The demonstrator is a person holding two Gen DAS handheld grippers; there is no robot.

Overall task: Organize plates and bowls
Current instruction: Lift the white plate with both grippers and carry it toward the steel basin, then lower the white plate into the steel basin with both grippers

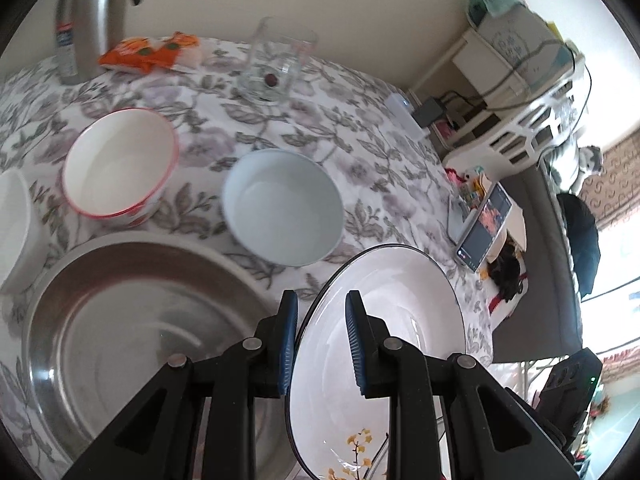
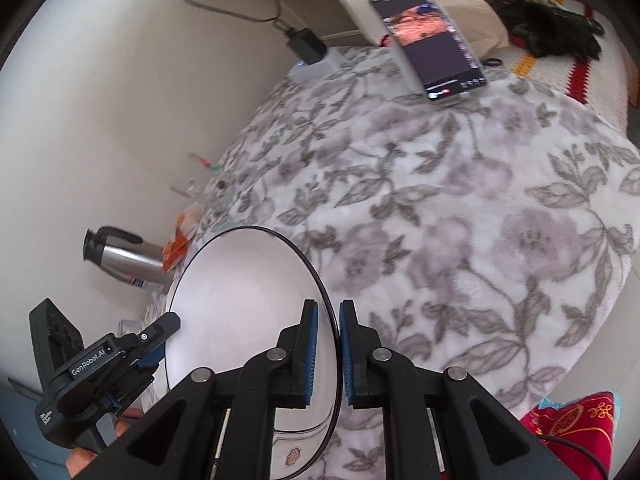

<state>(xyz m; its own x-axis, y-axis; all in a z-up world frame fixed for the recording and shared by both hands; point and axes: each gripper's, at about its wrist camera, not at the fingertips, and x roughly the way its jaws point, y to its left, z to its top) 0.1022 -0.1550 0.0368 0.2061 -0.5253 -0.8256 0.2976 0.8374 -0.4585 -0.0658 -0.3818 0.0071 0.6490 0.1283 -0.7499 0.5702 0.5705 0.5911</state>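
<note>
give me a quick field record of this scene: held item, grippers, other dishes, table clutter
held item: plate with black rim, tilted, off the table
left gripper: straddles the plate's rim, a gap shows at one pad
right gripper: shut on the opposite rim
other dishes: steel basin, blue bowl, red-rimmed bowl
table clutter: glass, thermos, orange packet, phone
surface: floral cloth

The white bowl [image 1: 14,224] is cut off at the left edge; the thermos [image 1: 94,12] top is cropped.
</note>
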